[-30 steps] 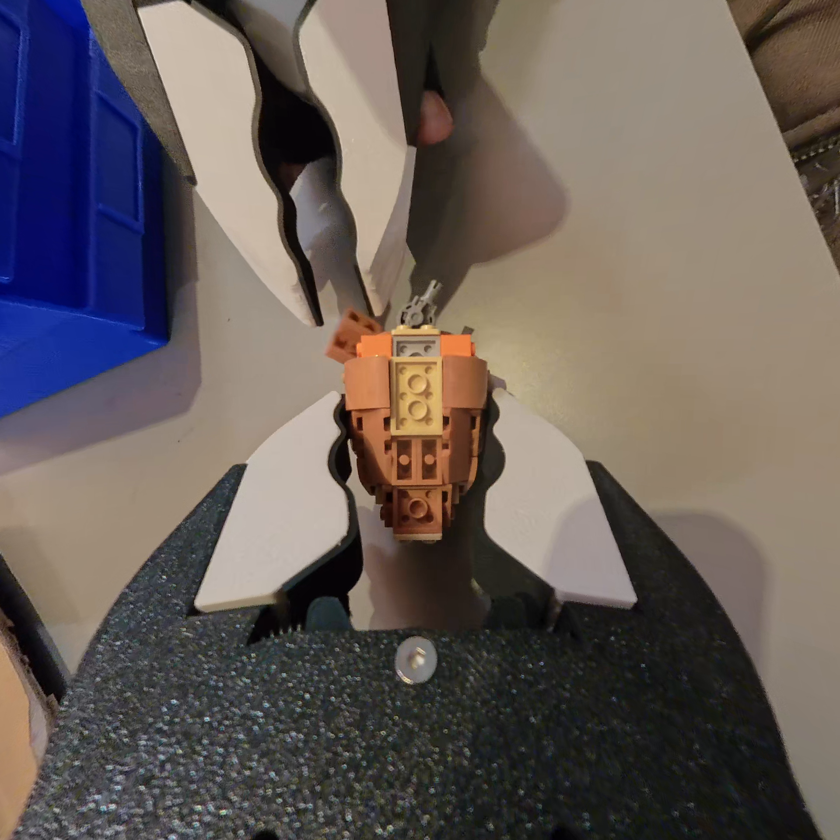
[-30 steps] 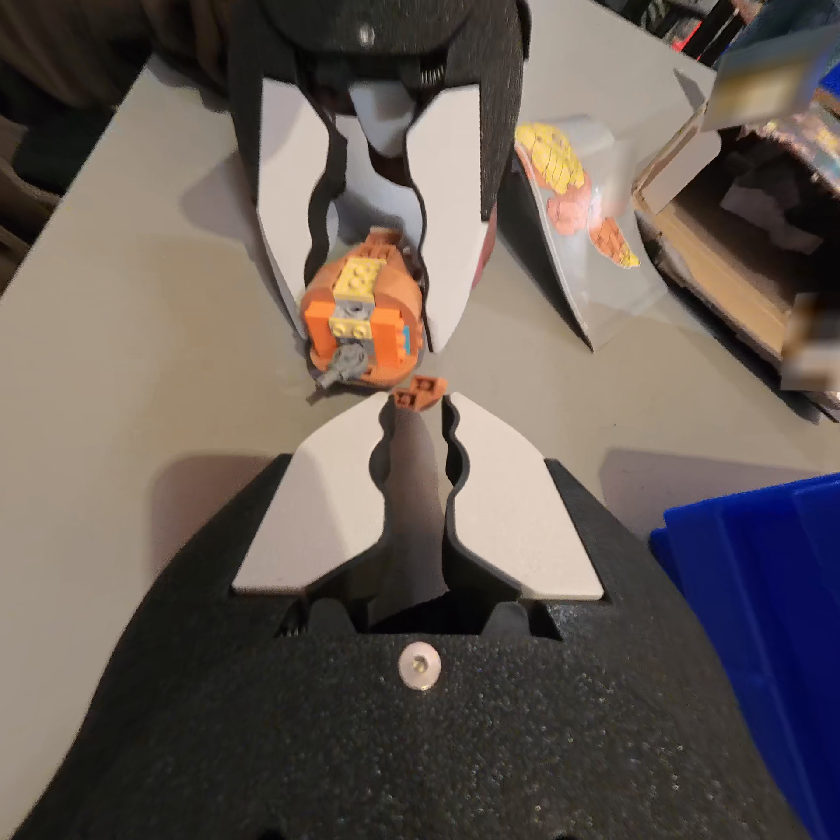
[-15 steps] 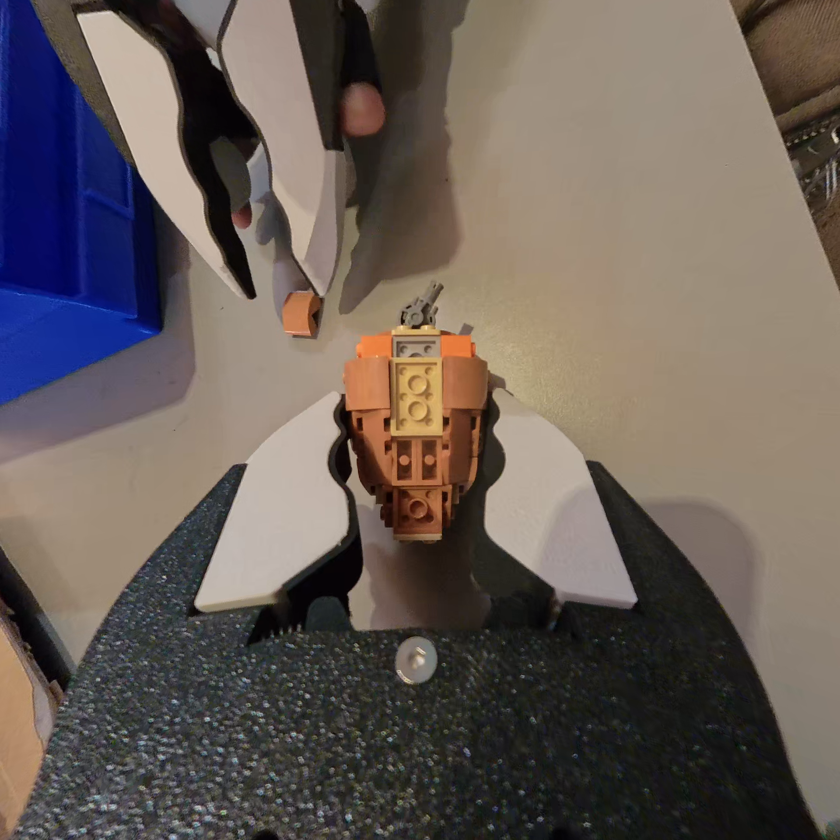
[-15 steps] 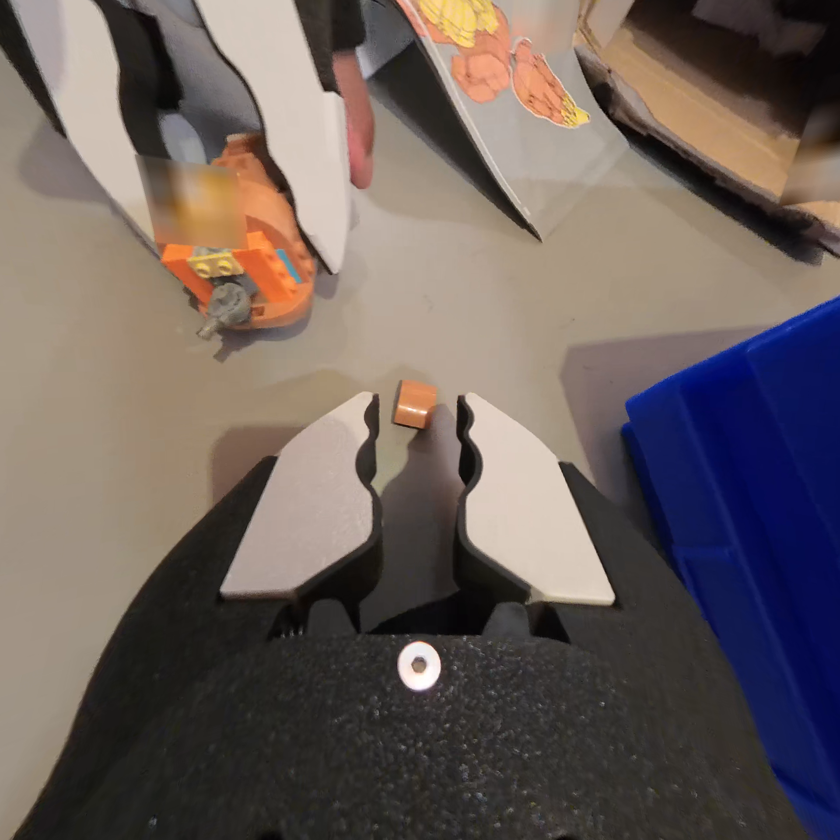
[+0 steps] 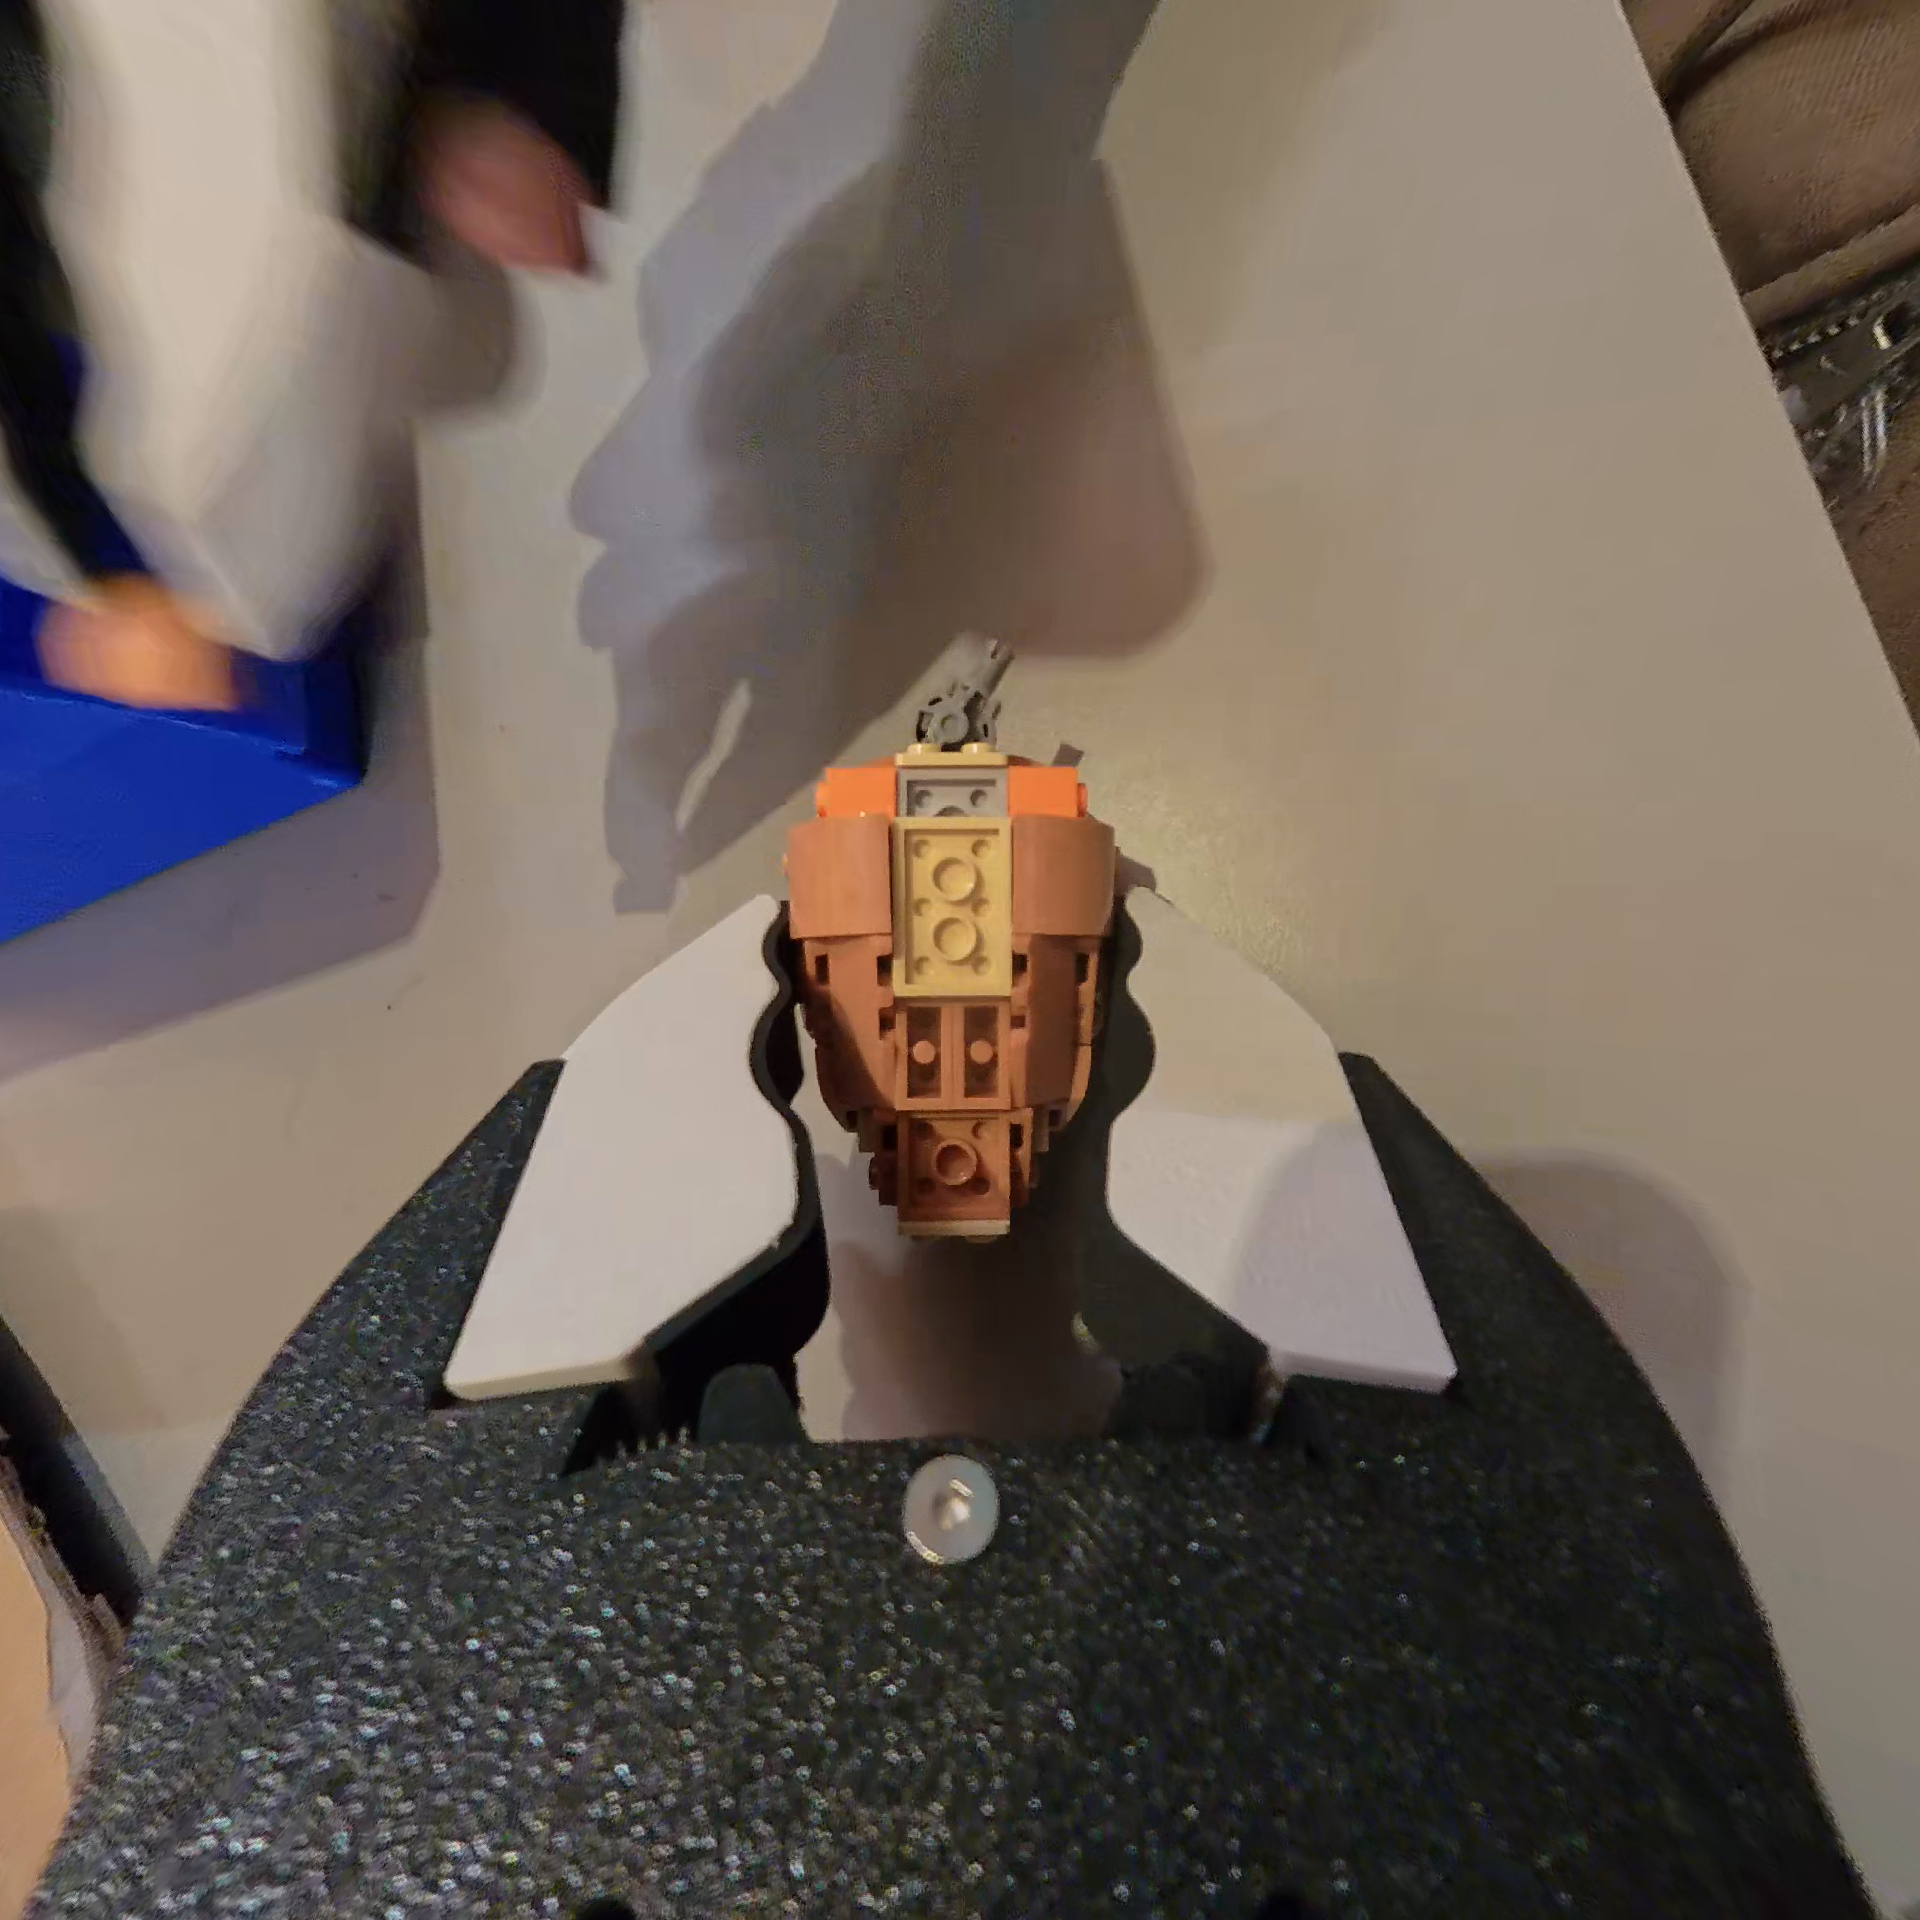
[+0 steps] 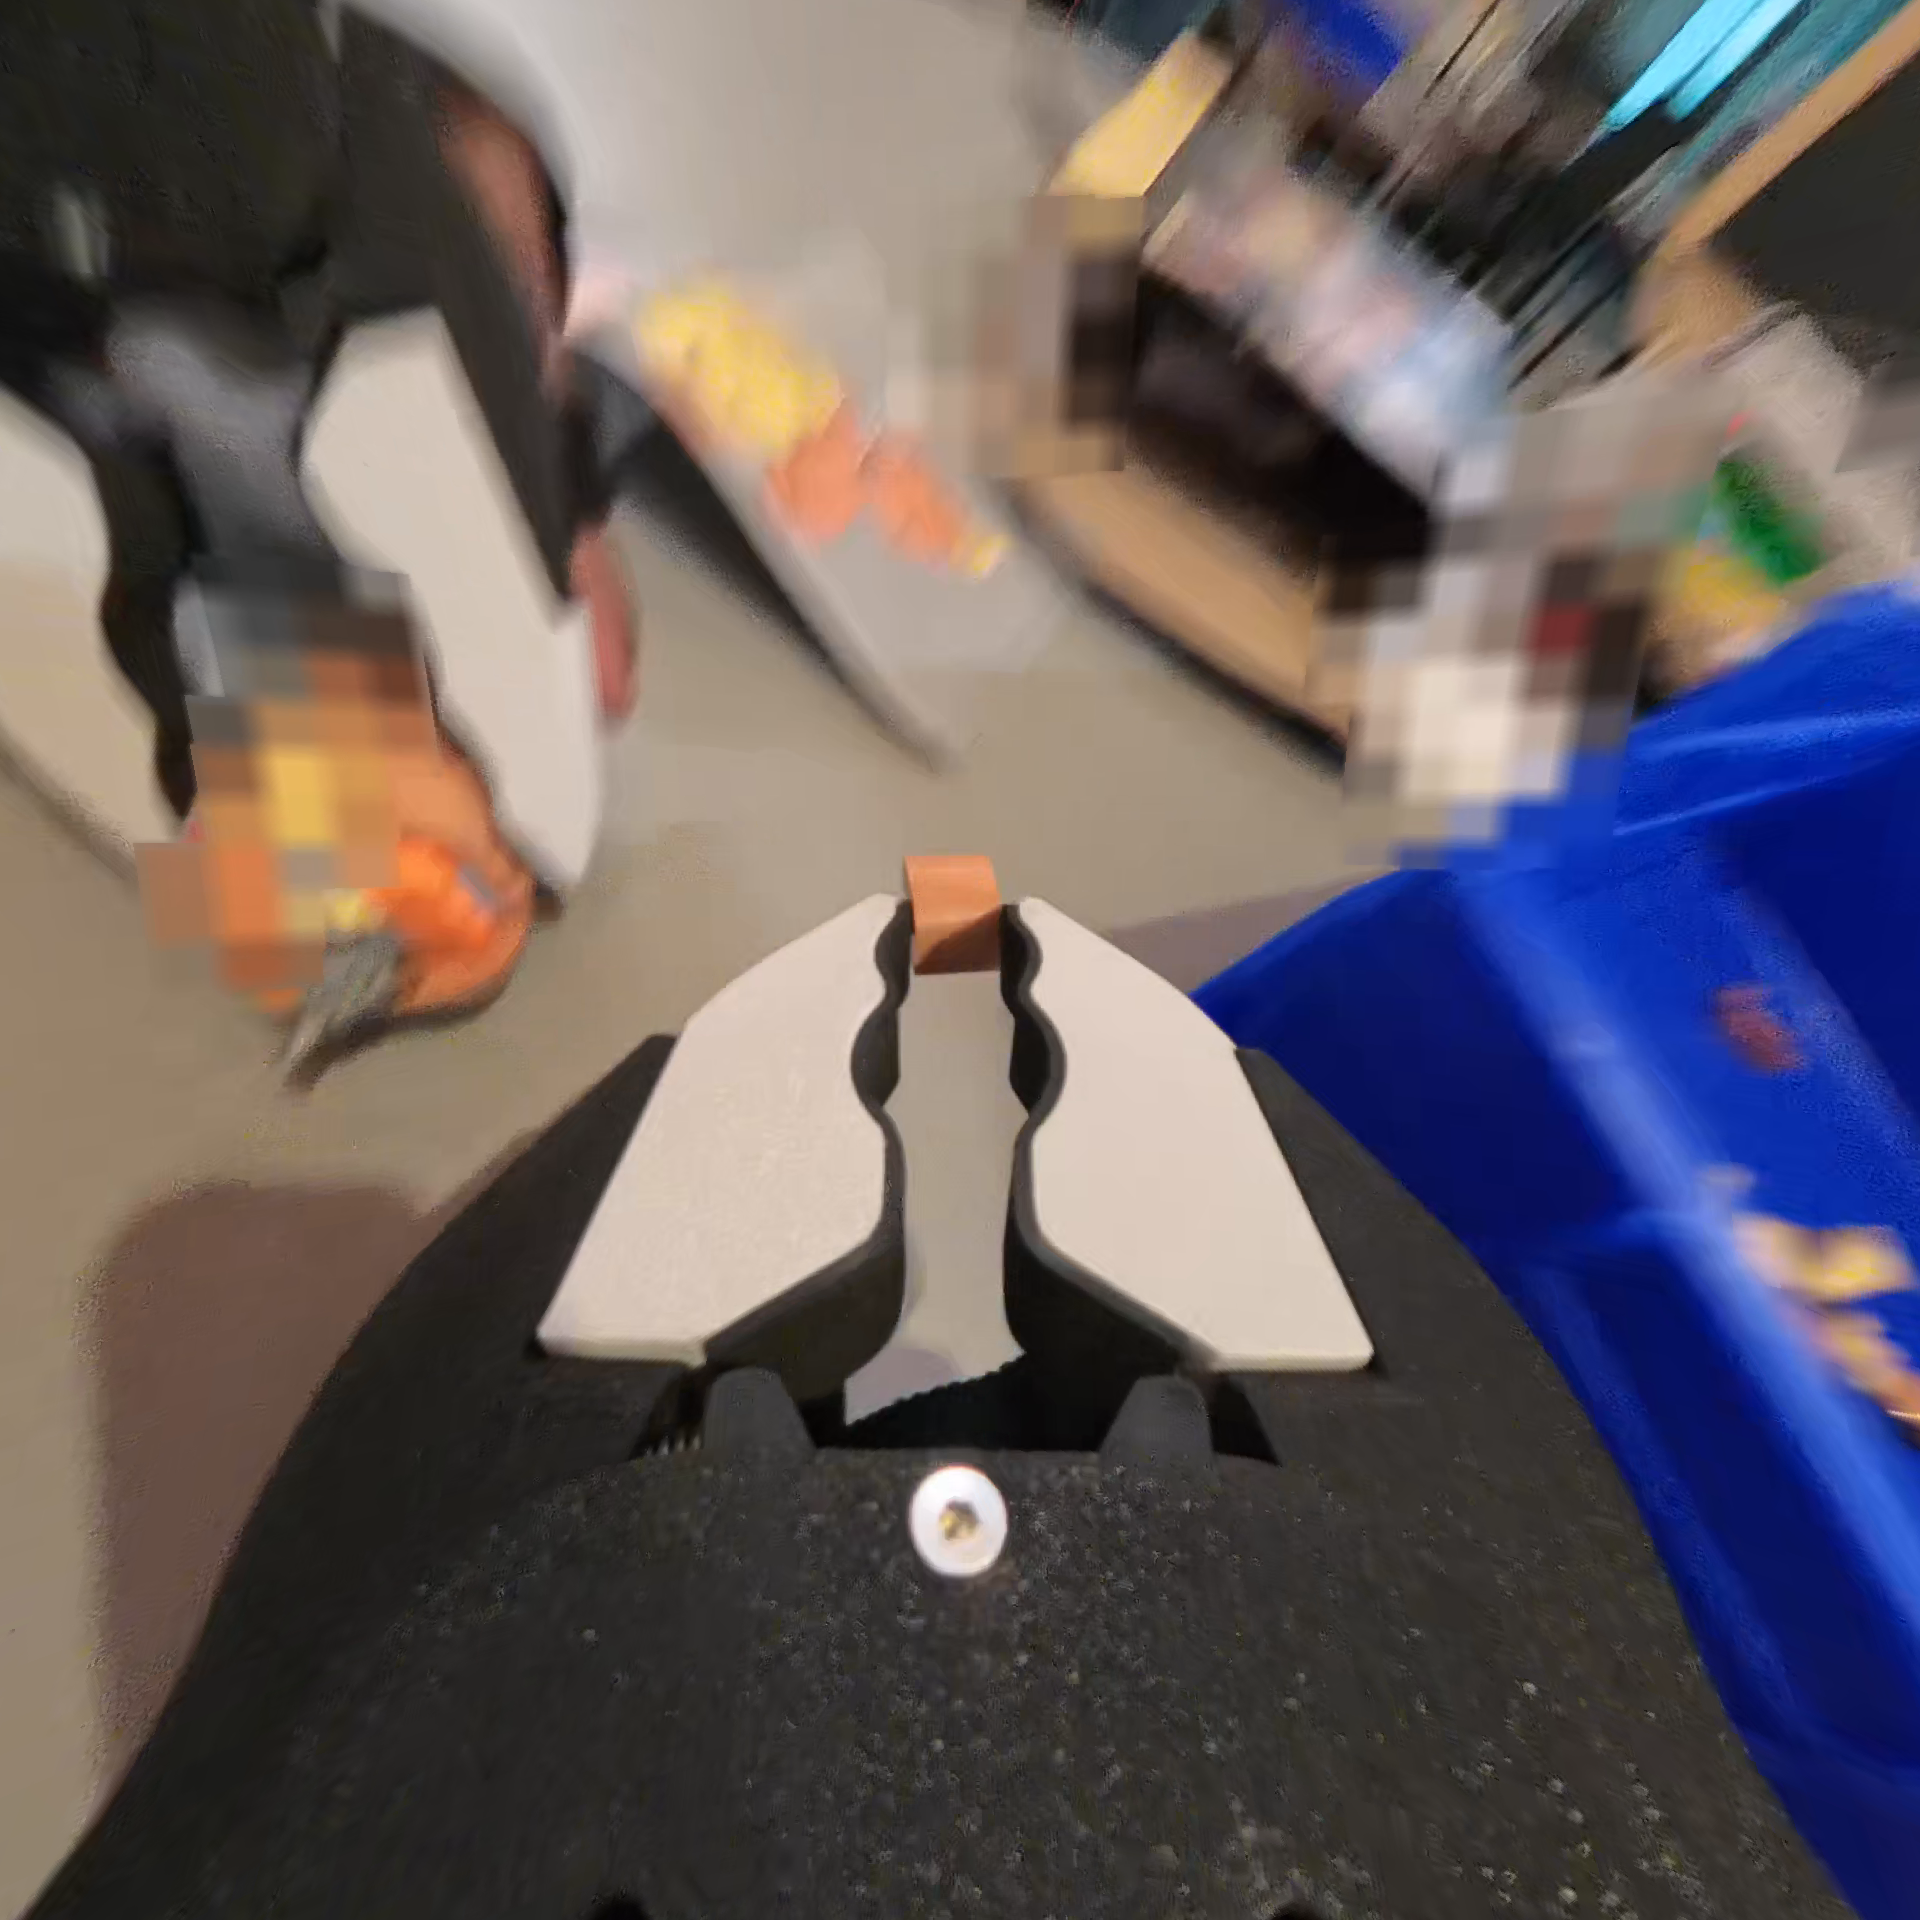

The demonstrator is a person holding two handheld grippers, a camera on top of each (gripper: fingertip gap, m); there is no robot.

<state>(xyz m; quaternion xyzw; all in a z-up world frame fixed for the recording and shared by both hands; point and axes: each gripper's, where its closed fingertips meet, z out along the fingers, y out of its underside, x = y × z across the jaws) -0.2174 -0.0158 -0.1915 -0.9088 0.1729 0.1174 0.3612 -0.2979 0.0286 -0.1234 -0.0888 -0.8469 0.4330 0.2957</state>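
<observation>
There were two grippers, each with two white fingers on a black grainy body. The left gripper (image 5: 951, 914) was clenched on one rounded model of orange, brown and tan plastic bricks (image 5: 951, 987), which rested on the pale grey table (image 5: 1403, 727). Its two fingers pressed the brick model from both sides, and one small grey part (image 5: 961, 701) stuck out at the far end of the model.

The right gripper (image 6: 954, 909) was grasping one small brown plastic piece (image 6: 948, 914) between its fingertips, lifted above the table. One blue plastic bin (image 6: 1662, 987) stood just beside it on the right.

The left wrist view showed the studs and the separate bricks of the model sharply, and one edge of the table with brown cloth (image 5: 1818, 156) beyond it. In that view the right gripper was only a blurred white and black shape at the upper left, over the corner of the blue bin, and the small brown piece could not be seen there.

The right wrist view was strongly blurred. It showed the left gripper far at the left with the model partly under a mosaic patch, one grey sheet with yellow and orange pictures (image 6: 831, 499) leaning on the table, and one brown cardboard box (image 6: 1195, 520) behind it. Some small things lay inside the bin, too blurred to count.
</observation>
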